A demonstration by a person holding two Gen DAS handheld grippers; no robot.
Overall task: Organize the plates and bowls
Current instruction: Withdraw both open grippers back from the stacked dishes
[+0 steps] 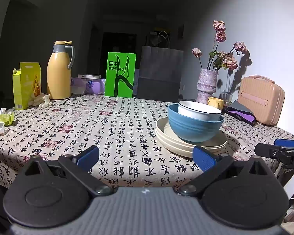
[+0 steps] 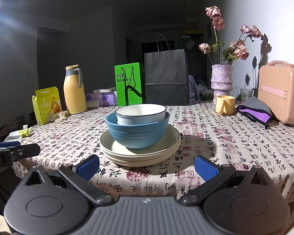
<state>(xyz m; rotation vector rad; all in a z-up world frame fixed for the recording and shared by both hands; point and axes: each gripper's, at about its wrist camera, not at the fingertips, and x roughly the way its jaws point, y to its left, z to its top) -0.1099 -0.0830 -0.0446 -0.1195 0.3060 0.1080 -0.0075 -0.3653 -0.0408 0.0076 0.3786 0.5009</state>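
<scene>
A white bowl [image 2: 141,112] with a dark rim sits inside a blue bowl [image 2: 137,131], which stands on stacked cream plates [image 2: 140,153] near the table's front edge. The same stack shows in the left wrist view: white bowl [image 1: 199,110], blue bowl [image 1: 195,127], plates [image 1: 190,144]. My left gripper [image 1: 146,159] is open and empty, to the left of the stack. My right gripper [image 2: 147,167] is open and empty, in front of the stack. Each gripper's tip shows in the other's view, the right one [image 1: 280,148] and the left one [image 2: 15,150].
The table has a calligraphy-print cloth [image 2: 225,146]. At the back stand a yellow thermos [image 2: 74,91], a yellow carton [image 2: 46,104], a green box [image 2: 128,84], a dark paper bag [image 2: 165,78], a vase of dried roses [image 2: 221,82], a yellow mug [image 2: 224,101] and a pink case [image 2: 281,94].
</scene>
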